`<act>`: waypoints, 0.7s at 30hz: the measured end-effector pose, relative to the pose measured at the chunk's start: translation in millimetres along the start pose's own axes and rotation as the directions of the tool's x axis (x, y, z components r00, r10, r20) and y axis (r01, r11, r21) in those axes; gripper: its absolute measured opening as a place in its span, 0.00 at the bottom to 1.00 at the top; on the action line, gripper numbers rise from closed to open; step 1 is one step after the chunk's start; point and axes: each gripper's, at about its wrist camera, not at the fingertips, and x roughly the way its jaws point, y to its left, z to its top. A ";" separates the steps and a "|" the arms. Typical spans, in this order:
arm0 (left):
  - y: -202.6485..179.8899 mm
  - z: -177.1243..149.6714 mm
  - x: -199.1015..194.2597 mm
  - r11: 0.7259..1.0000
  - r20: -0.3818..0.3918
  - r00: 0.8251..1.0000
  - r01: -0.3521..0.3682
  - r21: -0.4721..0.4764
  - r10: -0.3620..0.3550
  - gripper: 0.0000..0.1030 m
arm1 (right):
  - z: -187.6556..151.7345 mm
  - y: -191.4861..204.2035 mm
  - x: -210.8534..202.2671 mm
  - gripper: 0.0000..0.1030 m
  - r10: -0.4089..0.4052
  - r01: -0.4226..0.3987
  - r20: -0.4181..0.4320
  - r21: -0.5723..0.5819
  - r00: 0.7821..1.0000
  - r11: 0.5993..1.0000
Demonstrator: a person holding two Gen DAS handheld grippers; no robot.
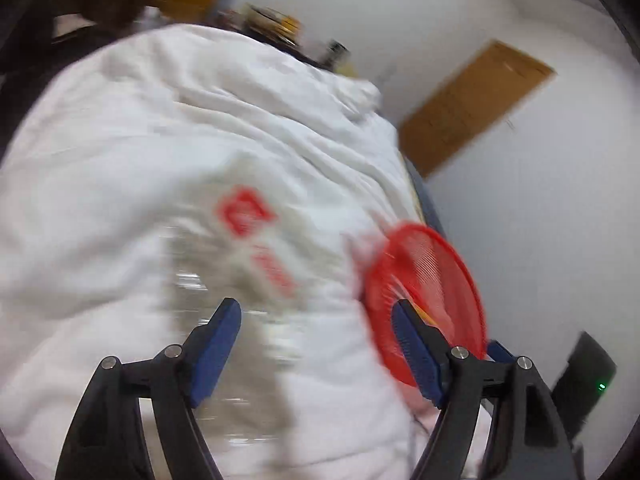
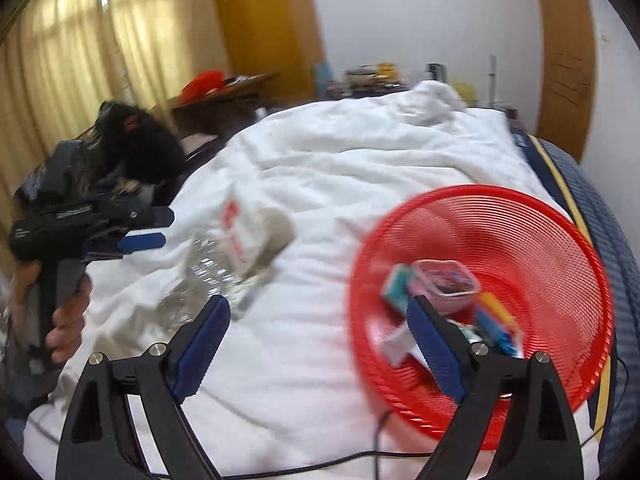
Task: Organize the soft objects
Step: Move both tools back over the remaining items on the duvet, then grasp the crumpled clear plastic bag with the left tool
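A wooden wardrobe (image 2: 268, 32) stands beside yellow curtains (image 2: 80, 40).

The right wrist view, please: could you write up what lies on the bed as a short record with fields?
surface: white duvet, rumpled
basket: red mesh basket, toward the right of the bed
basket contents: pink lidded tub and small colourful packets
loose item: clear plastic bag with red print, crumpled left of the basket
left gripper: open, empty
right gripper: open, empty
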 end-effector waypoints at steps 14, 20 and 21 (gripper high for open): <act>90.7 -29.2 -2.1 0.991 0.029 0.997 -0.066 -0.117 0.070 0.78 | 16.9 47.0 43.4 0.87 0.018 -0.015 -0.066 0.045 0.998 0.999; 85.6 -36.0 21.9 0.992 -0.046 0.998 -0.052 -0.114 0.047 0.77 | 4.2 40.9 57.2 0.87 0.031 -0.023 -0.112 0.069 0.993 0.997; 86.5 -36.3 25.1 0.991 -0.057 0.997 -0.058 -0.120 0.052 0.77 | 3.9 39.8 58.0 0.87 0.032 -0.024 -0.112 0.072 0.993 0.997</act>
